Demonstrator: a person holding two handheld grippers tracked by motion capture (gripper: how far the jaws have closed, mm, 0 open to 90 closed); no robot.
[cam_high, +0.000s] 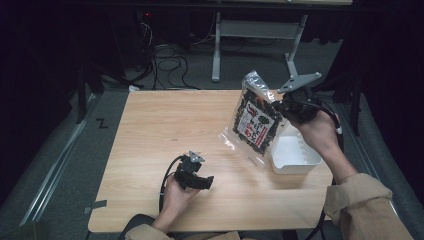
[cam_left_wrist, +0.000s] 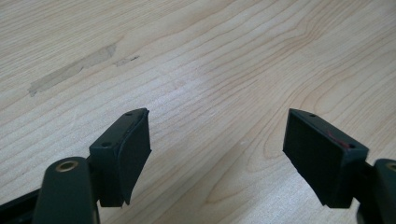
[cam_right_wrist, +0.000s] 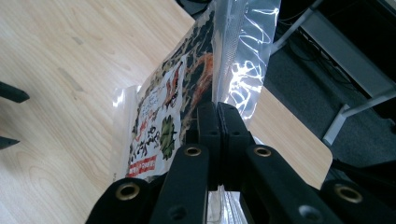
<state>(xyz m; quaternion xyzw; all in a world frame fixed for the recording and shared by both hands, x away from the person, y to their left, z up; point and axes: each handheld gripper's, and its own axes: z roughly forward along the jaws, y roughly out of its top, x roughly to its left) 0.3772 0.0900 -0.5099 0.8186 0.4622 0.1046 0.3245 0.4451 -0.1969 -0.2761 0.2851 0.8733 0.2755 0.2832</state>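
Note:
A clear plastic bag (cam_high: 256, 120) of dark dried food with a white, red and green label hangs tilted over the table's right side. My right gripper (cam_high: 283, 106) is shut on the bag's upper right edge. In the right gripper view the bag (cam_right_wrist: 163, 121) runs up from between the closed jaws, its shiny sealed top catching light. My left gripper (cam_high: 204, 181) rests low on the wooden table (cam_high: 165, 125) near the front edge. In the left gripper view its pads (cam_left_wrist: 133, 151) stand wide apart over bare wood, holding nothing.
A white plastic tray (cam_high: 295, 155) sits at the table's right edge, just below and behind the bag. Beyond the far edge are a metal stand (cam_high: 260, 35) and cables (cam_high: 167, 62) on the grey floor. A faint tape mark (cam_left_wrist: 70, 70) shows on the wood.

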